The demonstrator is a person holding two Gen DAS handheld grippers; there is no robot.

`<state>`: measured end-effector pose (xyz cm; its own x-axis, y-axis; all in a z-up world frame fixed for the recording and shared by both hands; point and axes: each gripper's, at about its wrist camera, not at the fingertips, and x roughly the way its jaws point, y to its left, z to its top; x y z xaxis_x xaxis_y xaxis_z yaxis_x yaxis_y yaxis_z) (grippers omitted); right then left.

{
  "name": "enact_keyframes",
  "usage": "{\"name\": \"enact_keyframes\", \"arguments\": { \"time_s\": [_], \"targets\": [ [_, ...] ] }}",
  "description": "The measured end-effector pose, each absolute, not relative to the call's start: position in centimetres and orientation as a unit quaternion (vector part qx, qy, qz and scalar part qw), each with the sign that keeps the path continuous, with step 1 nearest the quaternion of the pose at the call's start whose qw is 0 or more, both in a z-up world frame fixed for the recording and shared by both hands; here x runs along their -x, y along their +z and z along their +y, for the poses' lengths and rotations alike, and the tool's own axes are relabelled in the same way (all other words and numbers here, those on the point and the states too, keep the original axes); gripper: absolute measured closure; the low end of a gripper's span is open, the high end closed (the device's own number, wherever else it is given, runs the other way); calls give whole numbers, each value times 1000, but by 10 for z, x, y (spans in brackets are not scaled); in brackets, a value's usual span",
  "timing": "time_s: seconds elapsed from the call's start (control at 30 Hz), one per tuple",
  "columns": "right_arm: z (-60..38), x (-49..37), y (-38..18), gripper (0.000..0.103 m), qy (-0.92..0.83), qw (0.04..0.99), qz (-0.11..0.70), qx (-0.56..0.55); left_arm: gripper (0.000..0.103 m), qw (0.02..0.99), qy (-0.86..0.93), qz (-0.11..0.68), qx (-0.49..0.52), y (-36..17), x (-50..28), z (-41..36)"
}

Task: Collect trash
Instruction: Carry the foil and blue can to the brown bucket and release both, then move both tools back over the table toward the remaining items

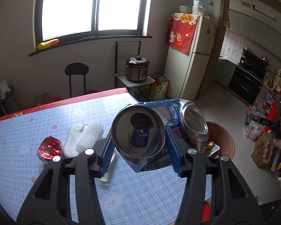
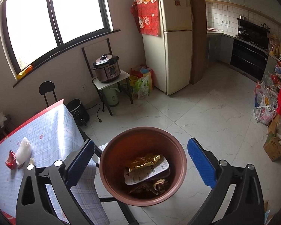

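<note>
Your table [image 1: 46, 120] stands just beside the brown bin [image 2: 119, 191] on the floor, so trash travels a short way. The bin already contains a gold wrapper [image 2: 146, 160] and printed packaging. Your right gripper [image 2: 140, 166] hangs above the bin mouth, jaws spread wide and empty. Your left gripper [image 1: 139, 143] clamps the crushed can [image 1: 138, 131] at half opening, over the table edge near the bin. A white foam net [image 1: 82, 137] and red wrapper [image 1: 48, 148] remain on the table.
</note>
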<state>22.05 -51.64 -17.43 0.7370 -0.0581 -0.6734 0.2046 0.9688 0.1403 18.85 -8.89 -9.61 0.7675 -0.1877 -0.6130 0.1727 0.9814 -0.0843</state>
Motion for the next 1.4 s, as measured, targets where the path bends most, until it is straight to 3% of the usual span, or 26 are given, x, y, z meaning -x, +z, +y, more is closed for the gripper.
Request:
{"name": "enact_keyframes", "arguments": {
  "time_s": [0.33,0.4,0.5,1.4],
  "targets": [
    [-562,-156,-178,5,-108,914,370,-129,47,912,-245,329,-29,-112,-254,-261],
    [-570,-148,-176,5,-119,912,371,-127,16,908,-265,322,-39,-117,-260,-293],
    [-579,-137,-173,5,-130,911,370,-130,6,913,-266,303,-56,-119,-258,-322],
    [-500,-160,-186,5,-18,905,418,-74,6,927,-66,368,24,-133,-180,-164]
  ]
}}
